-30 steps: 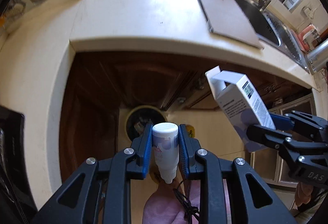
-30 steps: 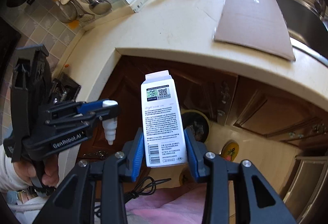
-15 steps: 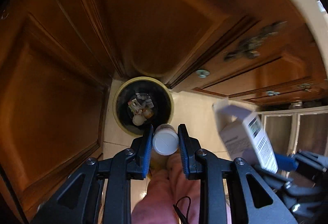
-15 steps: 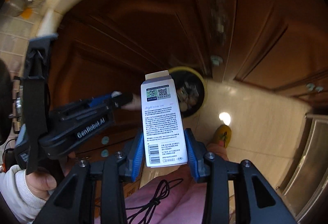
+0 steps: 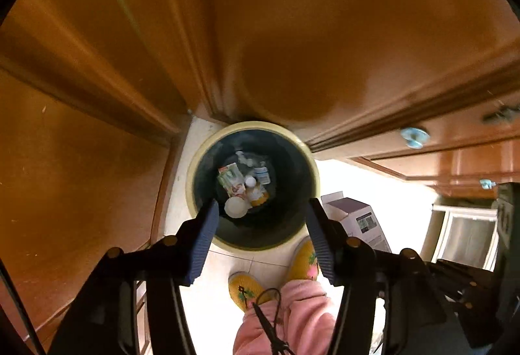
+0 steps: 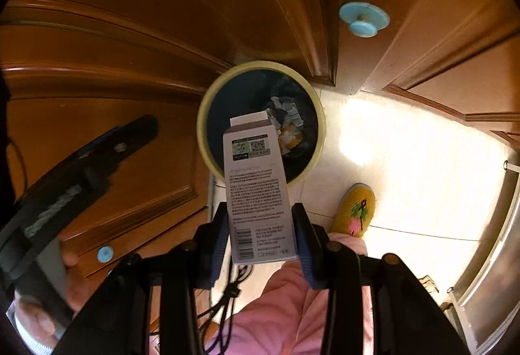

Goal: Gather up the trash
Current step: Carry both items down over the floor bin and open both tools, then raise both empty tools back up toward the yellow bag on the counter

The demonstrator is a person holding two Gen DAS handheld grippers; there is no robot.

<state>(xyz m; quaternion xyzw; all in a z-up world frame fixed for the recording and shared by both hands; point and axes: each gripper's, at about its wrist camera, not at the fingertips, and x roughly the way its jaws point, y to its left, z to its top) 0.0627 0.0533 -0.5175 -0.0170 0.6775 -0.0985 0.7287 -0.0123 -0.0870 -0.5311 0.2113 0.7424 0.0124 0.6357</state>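
Left claw: my left gripper hangs straight over the bin, its jaws opening, with nothing between them now.

What has changed: a second ago those jaws were clamped on a small white bottle above the counter edge; half a second ago they carried it low over the bin. Now the bottle is out of my grip, and a white round cap shows down in the bin among the other rubbish. I judge that is the bottle, dropped or still falling; I cannot tell which.

Right claw: my right gripper is clamped on the carton, pads pressing both its long sides, carton upright along the fingers.

Where the carton is: its top end overlaps the bin mouth in the right wrist view; from the left wrist view it sits just beside the rim, over the floor tiles.

Meaning for the task: one piece of trash is in, I judge; the carton is next.

Next move calls for: shifting the carton fully over the opening before I let go.

Risk: released here, it may strike the rim and land by my slipper.
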